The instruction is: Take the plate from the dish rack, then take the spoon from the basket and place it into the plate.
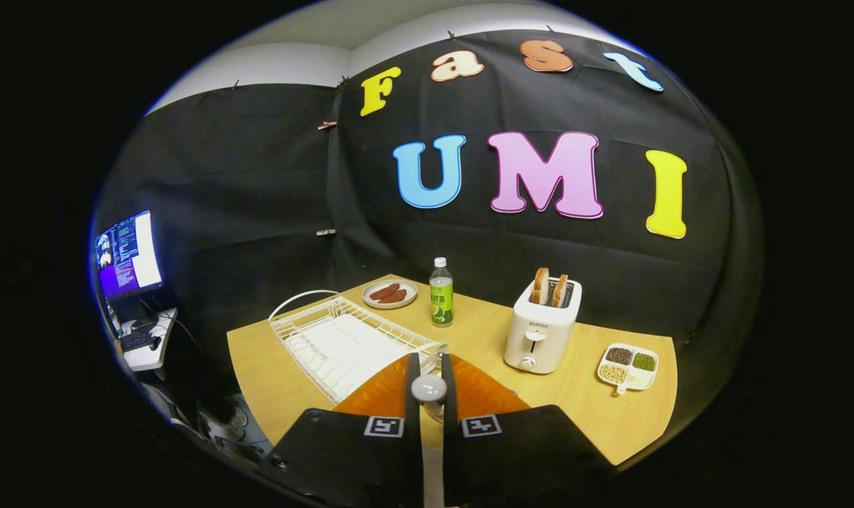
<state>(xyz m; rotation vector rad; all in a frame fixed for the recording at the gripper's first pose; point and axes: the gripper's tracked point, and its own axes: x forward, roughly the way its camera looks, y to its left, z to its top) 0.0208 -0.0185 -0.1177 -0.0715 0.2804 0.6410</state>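
You work over a pale wooden table [596,416] with a smooth, matt grain. The white wire dish rack [342,339] looks like coated metal, thin and slightly shiny. Between your gripper [428,374] fingers, pressed from both sides, sits the glossy white spoon [428,389], ceramic or hard plastic by its sheen. The cream toaster [540,330] has a smooth plastic shell with a soft gloss. The green-labelled bottle [441,293] is clear plastic. The white divided dish [628,367] looks glazed. The wall is matt black cloth [257,176], creased.
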